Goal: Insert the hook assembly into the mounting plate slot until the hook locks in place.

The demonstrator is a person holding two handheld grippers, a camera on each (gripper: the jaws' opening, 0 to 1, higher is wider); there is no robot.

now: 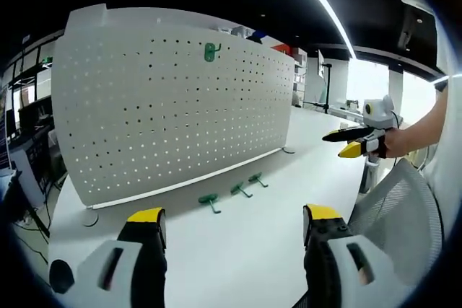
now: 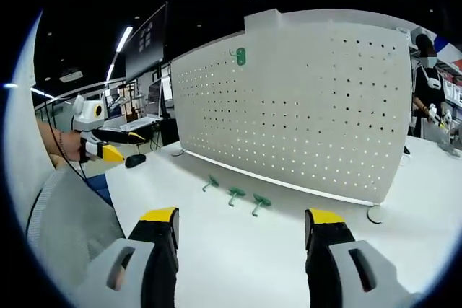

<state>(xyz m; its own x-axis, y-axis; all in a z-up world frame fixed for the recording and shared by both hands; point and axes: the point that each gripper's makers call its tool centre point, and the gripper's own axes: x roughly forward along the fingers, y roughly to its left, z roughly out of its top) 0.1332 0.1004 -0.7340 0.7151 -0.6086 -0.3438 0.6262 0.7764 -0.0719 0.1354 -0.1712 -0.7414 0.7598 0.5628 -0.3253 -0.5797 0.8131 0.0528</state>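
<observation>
Three green hooks (image 1: pixel 232 194) lying before pegboard (image 1: pixel 173 106) (upright).

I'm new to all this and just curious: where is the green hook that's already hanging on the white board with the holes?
The mounted green plastic hook hangs near the top edge of the white perforated board, high above three loose green hooks on the white table.

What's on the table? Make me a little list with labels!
board: white pegboard standing upright on the table
hook on board: one green hook, near the top
loose hooks: three green hooks lying in a row on the table in front of the board
left gripper: open, holding nothing
right gripper: open, holding nothing
</observation>
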